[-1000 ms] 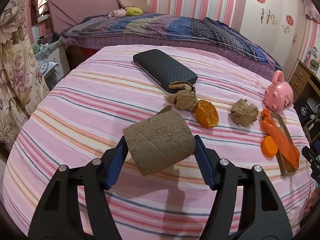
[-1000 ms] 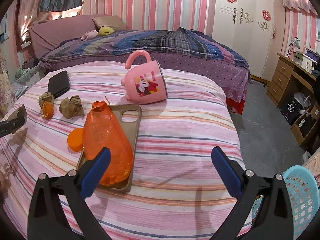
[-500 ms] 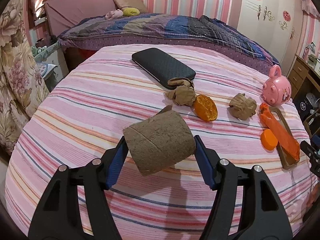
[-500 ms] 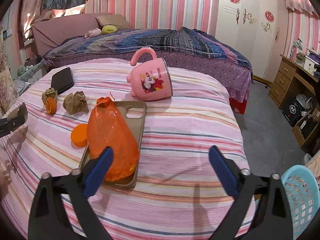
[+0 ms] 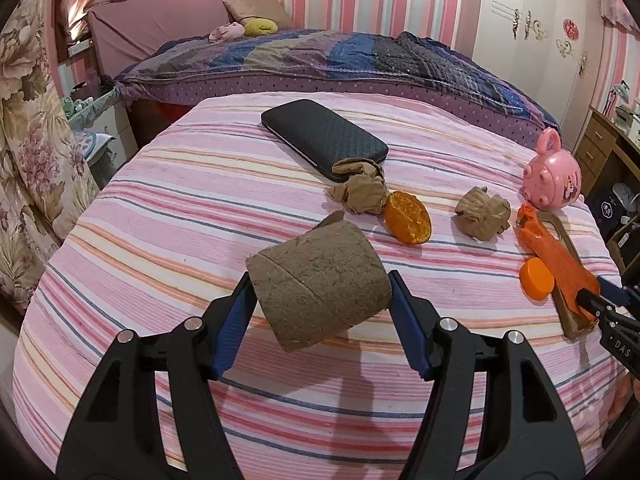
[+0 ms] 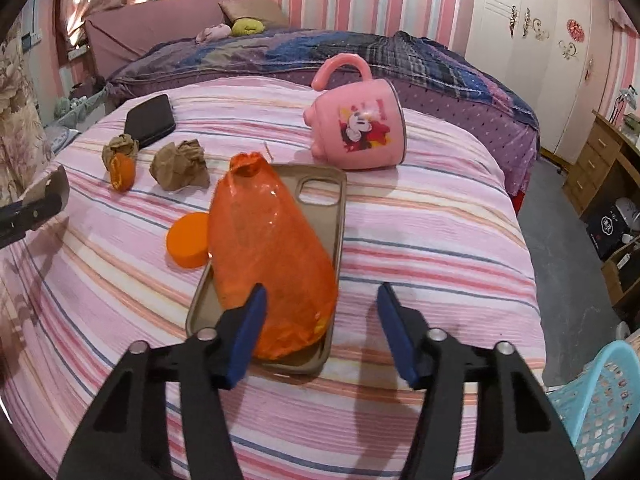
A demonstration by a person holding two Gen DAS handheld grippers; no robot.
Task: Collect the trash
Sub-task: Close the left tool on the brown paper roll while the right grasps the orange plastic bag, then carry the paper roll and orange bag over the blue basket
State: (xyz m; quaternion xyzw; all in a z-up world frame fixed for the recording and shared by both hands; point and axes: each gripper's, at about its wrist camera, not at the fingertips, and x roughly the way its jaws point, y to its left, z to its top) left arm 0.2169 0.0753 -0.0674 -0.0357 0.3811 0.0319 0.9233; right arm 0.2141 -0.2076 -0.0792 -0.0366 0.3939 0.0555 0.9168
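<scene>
The left gripper's (image 5: 320,300) fingers (image 5: 234,320) are clamped on one brown cardboard tube (image 5: 320,284), holding it tilted above the striped cloth (image 5: 180,208). The right gripper's (image 6: 320,320) fingers (image 6: 248,330) are closing; the lower end of one orange plastic bag (image 6: 268,252) lies between them, with the left finger in front of it, and I cannot tell whether it touches the bag, while the right finger stands clear.

Counted on the cloth: two crumpled brown paper balls, one (image 5: 362,196) touching the black wallet (image 5: 324,144), the other (image 5: 482,216) apart to its right; one orange half (image 5: 408,218) just beside the first ball; one orange cap (image 5: 536,278) beside the bag; one phone case (image 6: 328,216) lying under the bag; one pink mug (image 6: 360,128) on its side, handle up.

The left view alone shows the tube in full and the orange's cut face. In it the right gripper appears only at the right edge, near the bag's end. The right view alone shows the mug's cartoon picture, the phone case's camera cutout, and a blue plastic basket (image 6: 600,400) low at the right past the cloth's edge, above grey floor. There the left gripper shows only as a dark tip at the left edge. Both views show a bed (image 5: 320,60) behind with a dark patterned cover.
</scene>
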